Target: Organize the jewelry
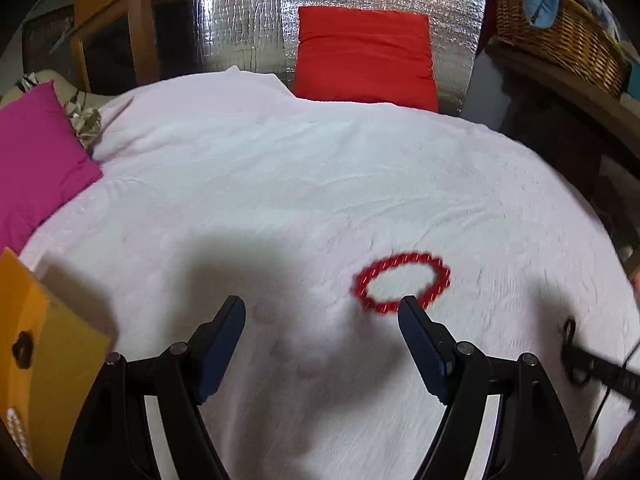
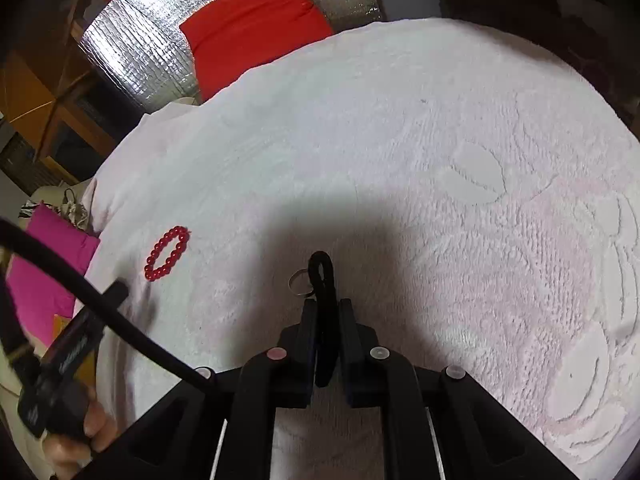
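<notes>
- Pale pink textured blanket (image 2: pixel 400 140) is spread under everything; red square cushion (image 1: pixel 364 52) and magenta pillow (image 1: pixel 36 160) sit at its edges.
- Orange box (image 1: pixel 44 360) is cut off at frame edge.
- Red beaded bracelet (image 1: pixel 402 282), blurred, lies just past L gripper (image 1: pixel 322 310), jaws spread, nothing held.
- R gripper (image 2: pixel 326 306) is clamped on black cord w/ metal ring (image 2: pixel 322 276).
</notes>
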The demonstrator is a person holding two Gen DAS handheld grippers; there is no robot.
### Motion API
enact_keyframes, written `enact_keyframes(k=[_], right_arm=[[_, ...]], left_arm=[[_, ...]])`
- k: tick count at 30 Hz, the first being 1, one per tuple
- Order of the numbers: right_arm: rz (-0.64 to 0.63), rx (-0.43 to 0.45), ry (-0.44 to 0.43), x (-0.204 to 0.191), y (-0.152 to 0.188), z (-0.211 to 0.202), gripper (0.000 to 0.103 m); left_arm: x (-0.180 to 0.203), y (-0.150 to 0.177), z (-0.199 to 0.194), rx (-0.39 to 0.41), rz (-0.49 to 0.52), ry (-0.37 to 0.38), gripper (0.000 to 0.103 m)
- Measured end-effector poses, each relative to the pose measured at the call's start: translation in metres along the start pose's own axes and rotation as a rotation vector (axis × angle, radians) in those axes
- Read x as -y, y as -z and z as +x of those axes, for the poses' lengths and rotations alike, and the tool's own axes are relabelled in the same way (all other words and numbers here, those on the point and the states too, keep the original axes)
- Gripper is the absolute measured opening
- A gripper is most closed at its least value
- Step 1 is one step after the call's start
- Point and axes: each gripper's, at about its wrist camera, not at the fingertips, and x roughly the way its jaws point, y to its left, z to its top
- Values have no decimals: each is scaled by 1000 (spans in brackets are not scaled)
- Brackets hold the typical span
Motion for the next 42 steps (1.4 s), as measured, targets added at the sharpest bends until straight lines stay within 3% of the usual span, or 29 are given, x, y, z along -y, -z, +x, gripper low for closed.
enact_keyframes(k=[7,10,11,14,15,26,35,39,42], right_arm=[[32,-15,-47,7,1,2,11],[3,-9,-36,5,1,2,11],[-8,-8,-33,2,0,3,11],[-26,-11,-38,3,0,3,11],[-18,-16,-48,4,-1,4,11],[43,-23,-105,9,-7,-1,11],[118,-38,-297,-5,1,-13,11],[99,-47,-312,-18,12,-17,11],[63,-60,-277,-30,21,-15,11]], left_arm=[[11,-10,36,-64,-9,46,79],[13,-11,46,-79,-20,32,60],[15,-11,45,-65,-7,36,45],[23,-10,43,-56,37,57,13],[25,-9,42,-58,50,59,10],[20,24,-1,-133,138,105,9],[-7,57,-50,-151,115,107,9],[-16,70,-69,-149,110,107,9],[-18,75,-68,-167,120,97,10]])
